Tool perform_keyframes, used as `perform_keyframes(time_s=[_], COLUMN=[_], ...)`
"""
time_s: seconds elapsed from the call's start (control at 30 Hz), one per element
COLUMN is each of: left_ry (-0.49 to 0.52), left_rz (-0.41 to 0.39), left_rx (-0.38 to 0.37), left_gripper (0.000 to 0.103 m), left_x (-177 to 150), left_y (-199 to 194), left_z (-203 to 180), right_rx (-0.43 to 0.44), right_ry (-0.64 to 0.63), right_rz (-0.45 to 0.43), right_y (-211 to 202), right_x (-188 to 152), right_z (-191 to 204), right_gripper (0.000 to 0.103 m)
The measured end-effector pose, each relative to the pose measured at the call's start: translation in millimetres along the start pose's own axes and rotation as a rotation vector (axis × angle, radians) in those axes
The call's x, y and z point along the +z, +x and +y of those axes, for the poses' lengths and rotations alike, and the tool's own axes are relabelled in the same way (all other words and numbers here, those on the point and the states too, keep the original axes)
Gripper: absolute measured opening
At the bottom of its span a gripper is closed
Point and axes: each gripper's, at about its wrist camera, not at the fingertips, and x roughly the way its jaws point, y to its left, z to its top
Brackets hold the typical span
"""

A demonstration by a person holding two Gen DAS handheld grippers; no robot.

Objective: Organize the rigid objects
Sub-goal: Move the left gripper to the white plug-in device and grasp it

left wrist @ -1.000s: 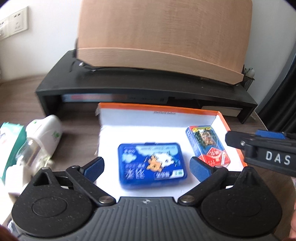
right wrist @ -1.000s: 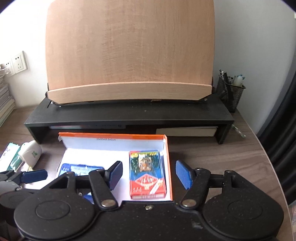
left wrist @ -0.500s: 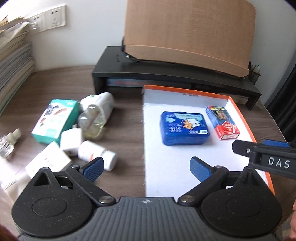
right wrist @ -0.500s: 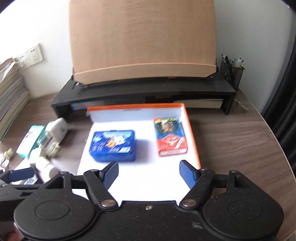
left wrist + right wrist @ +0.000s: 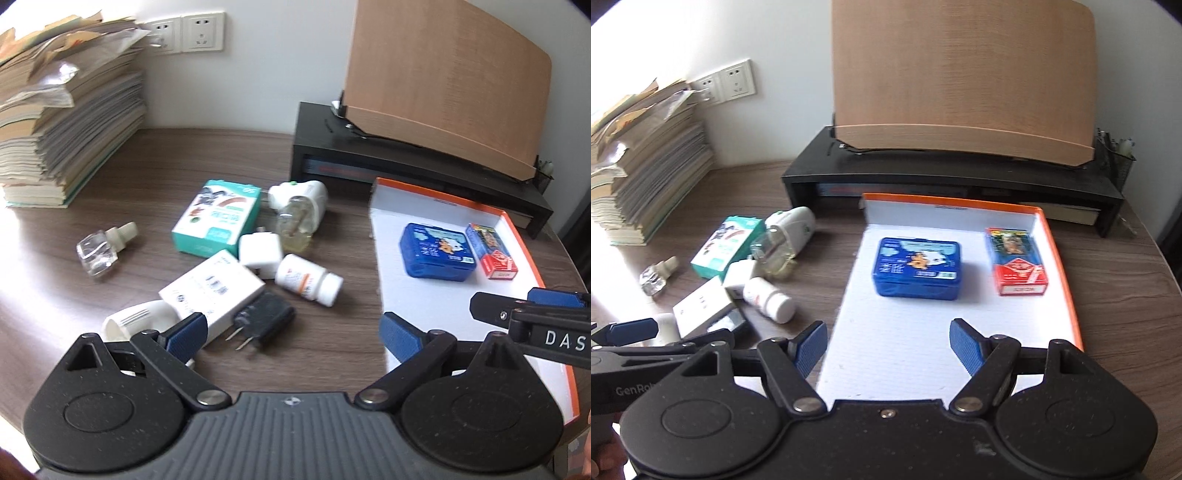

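Note:
A white tray with an orange rim (image 5: 443,295) (image 5: 905,332) lies on the desk and holds a blue tin (image 5: 437,252) (image 5: 917,268) and a red card box (image 5: 493,254) (image 5: 1017,266). Left of it lie a teal box (image 5: 218,218) (image 5: 727,245), a white pill bottle (image 5: 308,280) (image 5: 768,299), a white cube charger (image 5: 260,251), a white flat box (image 5: 212,290), a black plug (image 5: 264,319), a repellent heater (image 5: 299,210) and a small glass bottle (image 5: 101,249). My left gripper (image 5: 291,334) is open and empty above the black plug. My right gripper (image 5: 888,349) is open and empty over the tray's near end.
A black monitor stand (image 5: 953,177) with a wooden board (image 5: 964,74) runs along the back. A tall stack of books (image 5: 62,110) sits at the far left. A mesh pen holder (image 5: 1117,158) stands at the right end of the stand.
Both grippers have pulled back from the tray. The left one has swung left, bringing the loose items and the book stack into view. Both stay open.

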Motion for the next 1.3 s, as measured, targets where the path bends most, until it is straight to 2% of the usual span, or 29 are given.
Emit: perform_keyframes(time_s=[0.2, 0.53, 1.1, 1.3], left_ry=[-0.019, -0.049, -0.051, -0.047], left_rz=[-0.015, -0.027, -0.024, -0.025], left_rx=[0.04, 0.078, 0.076, 0.122], left_gripper=[0.102, 0.102, 0.103, 0.103], left_x=[-3, -6, -18, -25], left_y=[-10, -19, -15, -7], left_z=[20, 45, 70, 85], right_rx=[0.053, 0.093, 0.103, 0.099], right_ry=[-0.037, -0.077, -0.097, -0.082], right_rz=[0.011, 0.016, 0.05, 0.062], right_y=[3, 7, 16, 19], right_x=[-3, -3, -11, -15], right_z=[26, 54, 74, 73], right_gripper=[0.087, 0.087, 0.087, 0.087])
